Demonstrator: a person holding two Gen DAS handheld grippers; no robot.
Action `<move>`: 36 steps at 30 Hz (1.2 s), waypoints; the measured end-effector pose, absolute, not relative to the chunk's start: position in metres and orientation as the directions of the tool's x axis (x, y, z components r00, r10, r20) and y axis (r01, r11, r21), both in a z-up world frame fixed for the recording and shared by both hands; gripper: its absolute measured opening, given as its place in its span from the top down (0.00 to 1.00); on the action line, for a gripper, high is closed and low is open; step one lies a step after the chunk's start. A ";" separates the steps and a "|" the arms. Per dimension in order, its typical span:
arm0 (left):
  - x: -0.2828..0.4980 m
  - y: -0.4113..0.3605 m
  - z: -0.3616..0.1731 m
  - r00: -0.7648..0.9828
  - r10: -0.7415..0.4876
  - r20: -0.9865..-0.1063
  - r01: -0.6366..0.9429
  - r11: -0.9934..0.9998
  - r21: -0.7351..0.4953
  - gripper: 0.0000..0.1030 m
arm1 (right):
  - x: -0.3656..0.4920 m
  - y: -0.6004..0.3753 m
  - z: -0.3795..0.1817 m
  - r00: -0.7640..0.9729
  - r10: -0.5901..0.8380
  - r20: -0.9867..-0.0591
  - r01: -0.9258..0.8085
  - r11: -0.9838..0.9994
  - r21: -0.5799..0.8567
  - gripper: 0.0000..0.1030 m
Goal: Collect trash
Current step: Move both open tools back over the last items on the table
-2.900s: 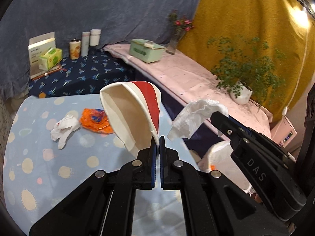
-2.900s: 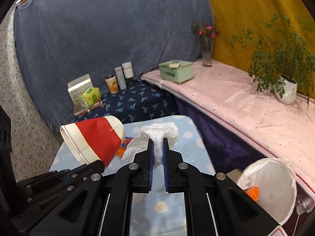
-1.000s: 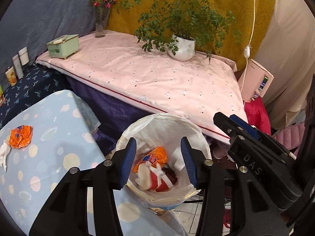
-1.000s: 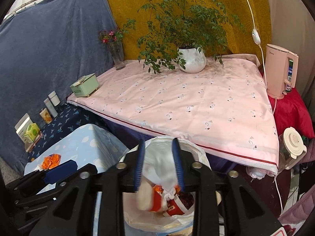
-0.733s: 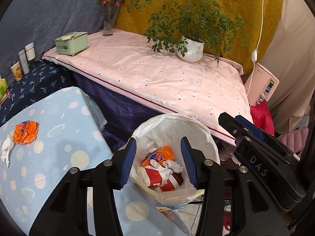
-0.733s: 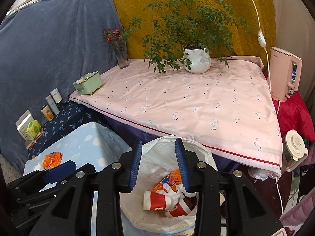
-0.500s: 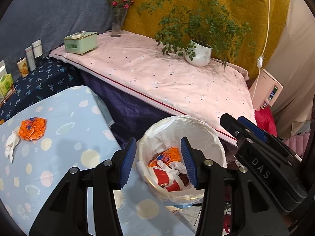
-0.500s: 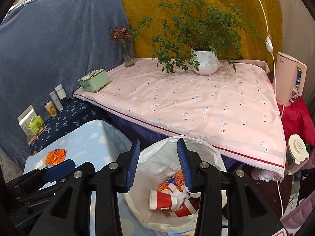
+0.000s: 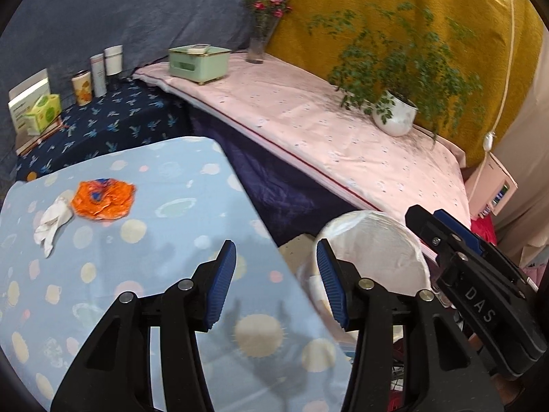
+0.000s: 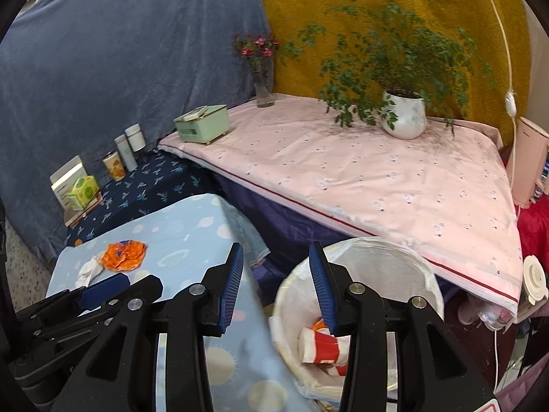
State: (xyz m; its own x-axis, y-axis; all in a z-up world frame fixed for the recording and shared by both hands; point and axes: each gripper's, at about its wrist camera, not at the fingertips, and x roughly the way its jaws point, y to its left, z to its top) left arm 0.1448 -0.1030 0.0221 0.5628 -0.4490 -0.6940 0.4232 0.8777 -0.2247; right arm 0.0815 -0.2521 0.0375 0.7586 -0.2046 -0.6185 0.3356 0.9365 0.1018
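Two scraps remain on the table (image 9: 178, 178), orange wrapper (image 9: 102, 199) touching white tissue (image 9: 51, 223), well apart from bin (image 10: 360, 274); left gripper (image 9: 276, 283), right gripper (image 10: 276, 290) spread, empty; thin tissue may slip a shallow pinch.

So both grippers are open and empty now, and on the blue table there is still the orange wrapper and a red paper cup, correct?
Not quite. Beside the orange wrapper lies a crumpled white tissue, not a cup; the left wrist view shows it. The red paper cup is in the bin. Both grippers are open and empty.
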 end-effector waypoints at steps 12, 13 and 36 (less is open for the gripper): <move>0.173 -0.008 0.008 0.614 -0.354 -0.706 0.271 0.934 -0.233 0.53 | 0.123 -0.172 0.029 0.759 -0.108 -0.642 0.208 0.975 0.082 0.62; 0.175 -0.001 0.007 0.616 -0.347 -0.707 0.259 0.937 -0.235 0.51 | 0.126 -0.166 0.028 0.756 -0.100 -0.646 0.199 0.977 0.082 0.62; 0.273 0.178 -0.070 0.617 -0.094 -0.782 -0.054 0.986 -0.161 0.13 | 0.260 -0.026 -0.059 0.650 0.071 -0.757 0.023 0.993 0.112 0.42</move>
State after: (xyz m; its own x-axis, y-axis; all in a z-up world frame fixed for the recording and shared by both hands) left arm 0.2730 0.1784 -0.0697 0.6167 -0.0938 -0.7816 -0.0538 0.9855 -0.1607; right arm 0.2599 -0.0263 -0.0585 0.6502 0.0705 -0.7565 0.0230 0.9934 0.1124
